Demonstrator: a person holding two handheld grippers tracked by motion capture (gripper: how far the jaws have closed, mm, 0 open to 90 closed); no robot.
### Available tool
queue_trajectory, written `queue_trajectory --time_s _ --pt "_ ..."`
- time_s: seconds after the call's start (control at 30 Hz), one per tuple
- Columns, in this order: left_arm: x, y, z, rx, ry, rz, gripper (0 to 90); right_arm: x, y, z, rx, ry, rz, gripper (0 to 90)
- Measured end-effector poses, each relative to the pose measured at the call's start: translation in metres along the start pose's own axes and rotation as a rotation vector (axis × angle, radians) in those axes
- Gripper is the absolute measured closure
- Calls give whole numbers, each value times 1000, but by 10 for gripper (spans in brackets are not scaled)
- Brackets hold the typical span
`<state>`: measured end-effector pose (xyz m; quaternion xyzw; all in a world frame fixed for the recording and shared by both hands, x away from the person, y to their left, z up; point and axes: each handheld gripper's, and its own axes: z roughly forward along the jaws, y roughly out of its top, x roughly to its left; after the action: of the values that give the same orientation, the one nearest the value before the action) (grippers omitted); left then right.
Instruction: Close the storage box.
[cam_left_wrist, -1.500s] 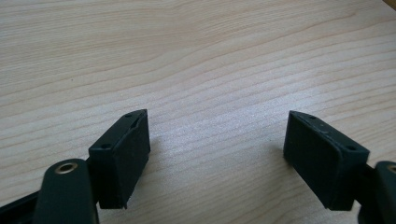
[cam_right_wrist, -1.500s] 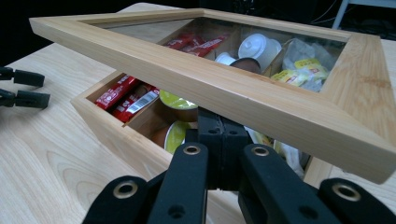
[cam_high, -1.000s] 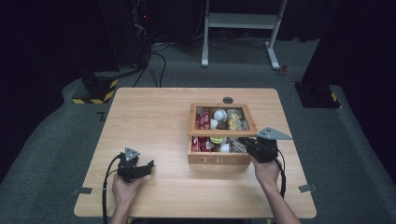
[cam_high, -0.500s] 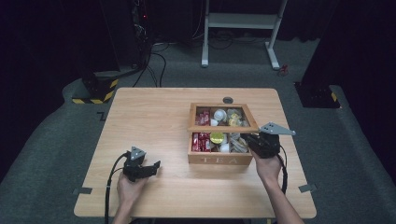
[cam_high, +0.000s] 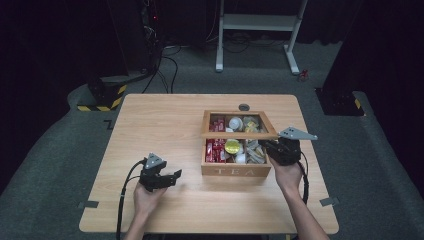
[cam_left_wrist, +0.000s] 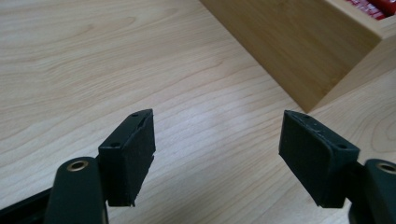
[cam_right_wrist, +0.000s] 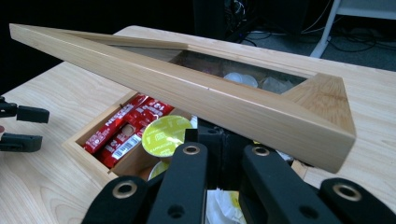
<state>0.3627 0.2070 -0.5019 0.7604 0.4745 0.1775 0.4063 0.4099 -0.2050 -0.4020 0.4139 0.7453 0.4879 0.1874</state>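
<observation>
Right gripper jaws are pressed together under the front rail of the glass-paned wooden lid, which rests raised at a slant above them; whether the pads pinch the rail itself cannot be determined. In the right gripper view the closed jaws sit inside the front right part of the light wooden tea box, directly below the lifted lid edge. The lid is hinged at the far side of the box and its near edge stands clear of the box wall. Inside the box, red sachets lie in the left compartment and a yellow round capsule lies just beside them, near the jaws. White capsules are visible through the glass of the lid in the high view. Left gripper is spread, nothing between its pads, and its jaws have just been closing partway. It hovers above the bare wooden table, near the left front corner of the box without touching it.
</observation>
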Motion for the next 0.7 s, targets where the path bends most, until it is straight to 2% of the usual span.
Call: queue_trajectory --time_s 0.1,0.37,0.57,0.6,0.7 --pt "-6 7 1 -1 -14 21 277 0 3 0 5 1 0 893" --pt "-16 22 2 -31 -56 33 297 -1 9 0 6 -2 -3 897" --pt "-22 34 2 -61 -101 27 296 -2 14 0 9 -6 -9 897" --pt "-24 38 1 -66 -122 25 296 -2 16 0 7 -5 -6 896" --pt "-26 42 1 -67 -127 36 293 -3 17 0 5 -7 -6 897"
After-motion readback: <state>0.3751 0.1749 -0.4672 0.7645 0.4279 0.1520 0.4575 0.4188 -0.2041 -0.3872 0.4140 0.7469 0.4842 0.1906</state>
